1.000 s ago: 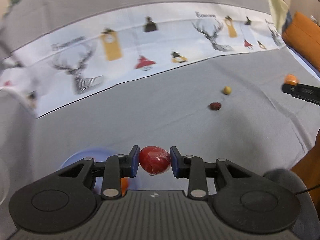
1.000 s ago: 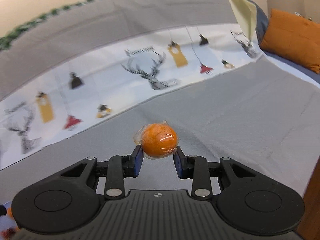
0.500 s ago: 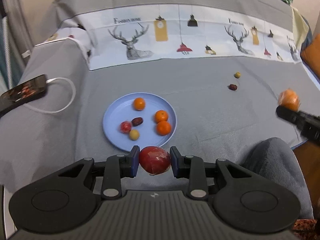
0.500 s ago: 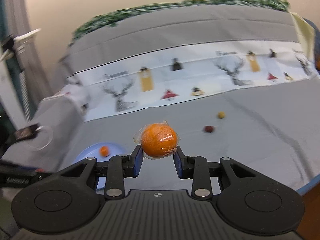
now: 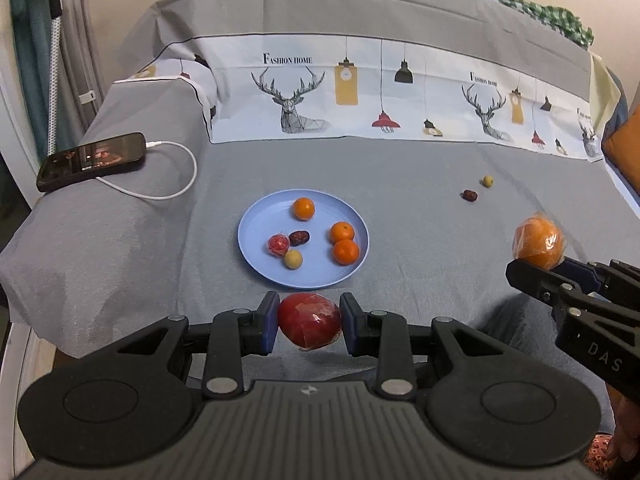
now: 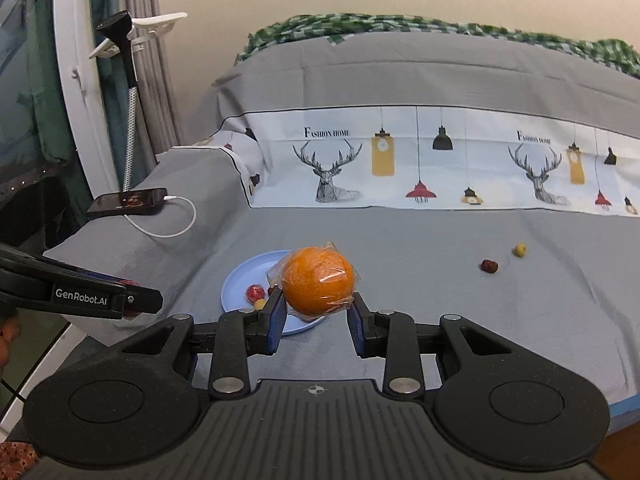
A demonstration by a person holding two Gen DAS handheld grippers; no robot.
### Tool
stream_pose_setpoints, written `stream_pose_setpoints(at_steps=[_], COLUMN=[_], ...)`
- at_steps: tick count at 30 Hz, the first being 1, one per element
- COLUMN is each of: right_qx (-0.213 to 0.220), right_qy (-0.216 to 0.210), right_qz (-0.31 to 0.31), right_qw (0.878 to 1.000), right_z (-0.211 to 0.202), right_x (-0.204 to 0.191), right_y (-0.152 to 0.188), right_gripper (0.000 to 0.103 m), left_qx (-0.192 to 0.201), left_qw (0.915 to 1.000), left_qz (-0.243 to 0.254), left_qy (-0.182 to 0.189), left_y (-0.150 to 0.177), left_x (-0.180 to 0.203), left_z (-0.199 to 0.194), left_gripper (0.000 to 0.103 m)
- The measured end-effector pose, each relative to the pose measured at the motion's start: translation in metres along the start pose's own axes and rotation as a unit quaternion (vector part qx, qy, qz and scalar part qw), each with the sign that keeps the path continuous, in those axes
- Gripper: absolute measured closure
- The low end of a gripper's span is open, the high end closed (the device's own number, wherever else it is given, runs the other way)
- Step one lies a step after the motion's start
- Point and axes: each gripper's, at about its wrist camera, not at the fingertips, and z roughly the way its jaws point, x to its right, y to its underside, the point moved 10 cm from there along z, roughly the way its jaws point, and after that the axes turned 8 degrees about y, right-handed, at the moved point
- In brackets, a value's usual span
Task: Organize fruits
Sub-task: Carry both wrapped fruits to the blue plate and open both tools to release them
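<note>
The left gripper (image 5: 309, 327) pinches a glossy, plastic-wrapped red fruit (image 5: 309, 326) between its blue pads, with the round, smooth blue plate (image 5: 256, 256) just beyond its tips. The right gripper (image 6: 318, 314) clamps a dimpled orange (image 6: 318, 286) in crinkled film; the plate lies just ahead, slightly left

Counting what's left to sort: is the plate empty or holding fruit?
Holding fruit: the blue plate carries six pieces, three of them oranges.

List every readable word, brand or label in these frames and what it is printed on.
"FASHION HOME": printed bedsheet band, beside the deer; its repeat further right is too small to read.
"GenRobot.AI": left hand-held gripper, on its side.
"DAS": right hand-held gripper, on its side.
Phone screen: unreadable.
</note>
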Motion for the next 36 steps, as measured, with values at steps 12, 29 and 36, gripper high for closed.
stream_pose_setpoints(at_steps=[12,29,36], right_qx=[0.007,-0.024,-0.038], right_qy=[0.003,0.005,0.005], right_qz=[-0.007,-0.02,-0.029], right_qw=[1.0,1.0,0.999], right_z=[-0.007,0.013,0.026], right_x=[-0.003,-0.01,-0.014], right_y=[0.001,0.009,0.01], right_gripper=[0.069,0.068,0.069], left_qx=[0.014,-0.003,-0.01], left_qw=[0.9998,0.9998,0.9996], left_qz=[-0.009,-0.02,-0.025], left_qy=[0.004,0.007,0.004], left_y=[0.001,0.003,-0.001], left_x=[-0.003,-0.014,-0.023], left_z=[-0.008,0.013,0.026], left_gripper=[0.067,0.067,0.067])
